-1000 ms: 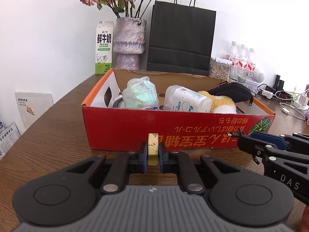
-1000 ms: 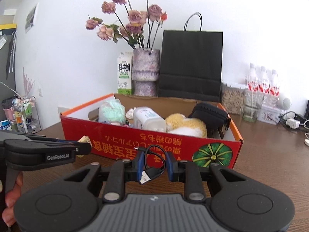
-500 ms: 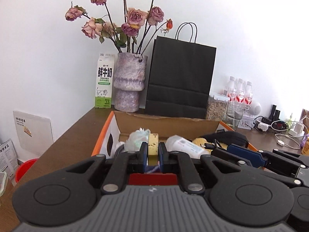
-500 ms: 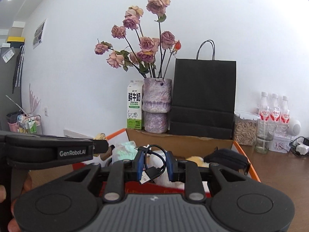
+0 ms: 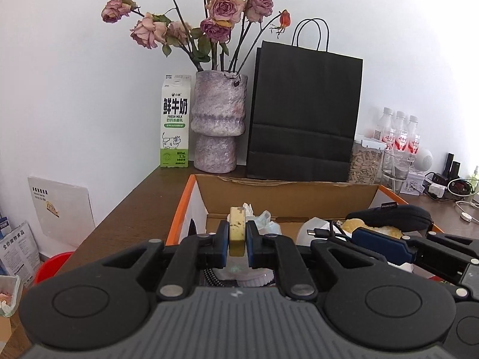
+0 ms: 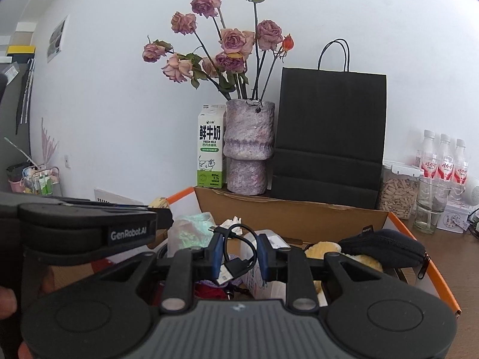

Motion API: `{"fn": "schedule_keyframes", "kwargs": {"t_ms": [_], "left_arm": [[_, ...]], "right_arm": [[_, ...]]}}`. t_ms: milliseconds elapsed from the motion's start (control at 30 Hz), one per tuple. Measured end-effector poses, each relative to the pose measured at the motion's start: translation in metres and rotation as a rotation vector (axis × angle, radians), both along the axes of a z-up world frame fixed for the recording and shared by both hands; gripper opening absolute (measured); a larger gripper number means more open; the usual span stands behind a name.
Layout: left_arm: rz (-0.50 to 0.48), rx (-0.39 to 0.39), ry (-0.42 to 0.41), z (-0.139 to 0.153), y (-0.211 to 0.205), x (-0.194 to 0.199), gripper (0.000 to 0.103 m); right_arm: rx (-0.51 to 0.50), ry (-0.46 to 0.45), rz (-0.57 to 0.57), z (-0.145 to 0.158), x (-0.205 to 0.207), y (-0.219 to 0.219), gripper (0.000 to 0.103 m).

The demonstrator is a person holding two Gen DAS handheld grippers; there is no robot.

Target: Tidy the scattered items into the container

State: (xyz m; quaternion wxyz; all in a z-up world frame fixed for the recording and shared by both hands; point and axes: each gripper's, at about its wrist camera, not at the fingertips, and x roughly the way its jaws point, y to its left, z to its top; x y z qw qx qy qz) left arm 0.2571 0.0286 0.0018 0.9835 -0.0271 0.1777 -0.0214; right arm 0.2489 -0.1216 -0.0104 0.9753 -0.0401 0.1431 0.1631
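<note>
Now the small yellow block stands upright between the two fingers of the left gripper, which are pressed against its flat sides and pinch it. The block is above the left part of the open cardboard box, over a crumpled plastic packet that lies inside.

The short black USB cable is held by the right gripper. Its loop sits between the two blue pads, and one plug hangs down toward the camera. The pads pinch the cable, with a gap between them filled by the loop. This gripper is also above the box, beside the left one; in the right wrist view the left gripper shows at the left side with the block tip just visible.

Inside the box lie a black zip pouch, a yellow plush toy, a white bottle and a greenish plastic packet.

Behind the box stand a milk carton, a stone vase with dried roses, a black paper bag and water bottles.
</note>
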Motion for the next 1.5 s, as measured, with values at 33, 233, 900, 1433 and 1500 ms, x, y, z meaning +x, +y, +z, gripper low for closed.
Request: {"fn": "schedule_keyframes", "kwargs": {"t_ms": [33,233,900,1433,1500], "left_arm": [[-0.001,0.011,-0.007,0.0,-0.002,-0.002,0.012],[-0.005,0.024,-0.008,-0.003,-0.006,-0.006,0.012],[0.089,0.066,-0.202,0.002,-0.012,-0.037,0.103],[0.146,0.056,-0.066,-0.01,-0.01,-0.101,0.103],[0.134,0.044,-0.018,-0.008,-0.009,-0.118,0.103]], "right_arm": [[-0.004,-0.001,0.0,-0.001,-0.001,0.0,0.023],[-0.017,-0.011,-0.002,-0.004,-0.006,0.001,0.023],[-0.035,-0.114,-0.109,-0.002,-0.033,-0.017,0.103],[0.002,0.051,-0.166,-0.006,-0.085,-0.054,0.103],[0.039,0.103,-0.147,-0.002,-0.101,-0.063,0.103]]}}
